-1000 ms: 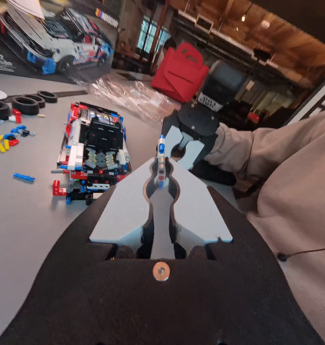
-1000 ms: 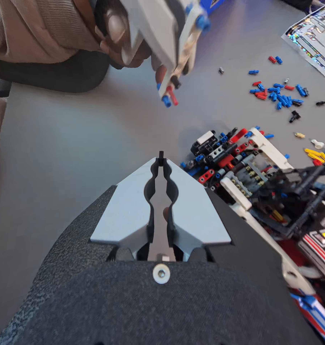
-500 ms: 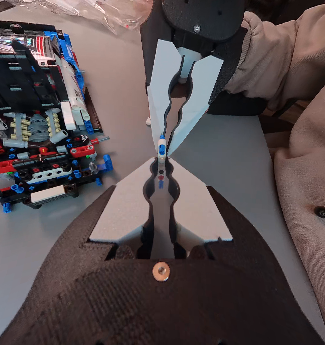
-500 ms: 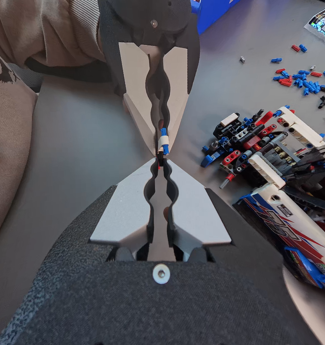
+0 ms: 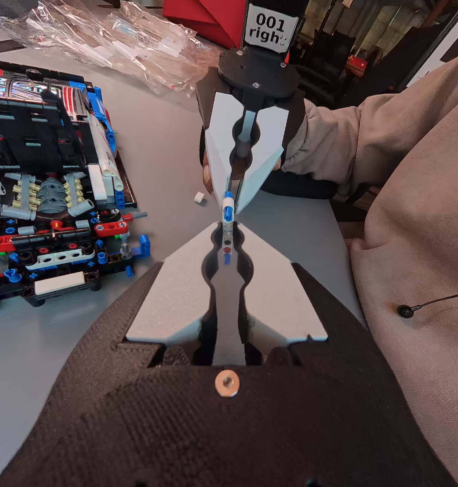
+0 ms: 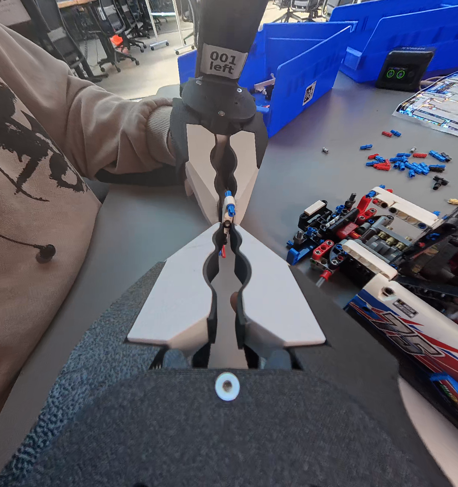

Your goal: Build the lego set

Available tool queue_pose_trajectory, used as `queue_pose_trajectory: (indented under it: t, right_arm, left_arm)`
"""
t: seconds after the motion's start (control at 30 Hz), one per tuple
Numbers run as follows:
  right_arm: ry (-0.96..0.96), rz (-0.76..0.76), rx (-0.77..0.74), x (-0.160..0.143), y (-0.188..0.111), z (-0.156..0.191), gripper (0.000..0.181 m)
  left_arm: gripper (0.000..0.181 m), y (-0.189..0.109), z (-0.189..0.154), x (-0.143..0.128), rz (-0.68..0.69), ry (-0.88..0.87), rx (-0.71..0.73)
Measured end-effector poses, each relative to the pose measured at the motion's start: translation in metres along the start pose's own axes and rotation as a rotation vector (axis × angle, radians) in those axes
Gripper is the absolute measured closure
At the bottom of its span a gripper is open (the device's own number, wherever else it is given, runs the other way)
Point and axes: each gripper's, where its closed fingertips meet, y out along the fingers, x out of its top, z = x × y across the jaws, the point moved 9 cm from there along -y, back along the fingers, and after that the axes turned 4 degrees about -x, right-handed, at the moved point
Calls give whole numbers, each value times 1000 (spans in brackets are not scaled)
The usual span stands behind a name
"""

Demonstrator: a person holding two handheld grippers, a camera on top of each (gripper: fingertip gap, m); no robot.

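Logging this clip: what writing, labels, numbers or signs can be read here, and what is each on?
I won't quote writing; it stands on:
White label on the right hand-held gripper handle.
White tag on the left hand-held gripper handle.
Code sticker on the blue bin.
Lettered stickers on the white car panel.
Dark device's screen: too small.
Foil sticker sheet: too small.

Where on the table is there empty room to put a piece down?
Bare grey table lies between the person's sleeve and the half-built car, under the two grippers. It is crowded to the right: the car, then the loose pins beyond it. Far side in the left wrist view holds plastic bags.
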Motion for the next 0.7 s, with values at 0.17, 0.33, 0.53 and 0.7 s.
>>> queue_pose_trajectory:
  t: [0.17,0.33,0.53,0.7]
  right_arm:
    - [68,-79,25,0,-1,-2,179]
    - [100,-141,30,0,0,-2,179]
    - [102,-143,64,0,-1,-1,179]
    - [77,-130,85,0,-3,1,179]
  left_arm:
    - [176,-5,0,7,-92,-32,-17]
    - [176,-9,0,8,-140,-60,-40]
    - [176,-9,-3,9,-134,-32,-59]
    - [176,-10,-6,11,-153,-22,-83]
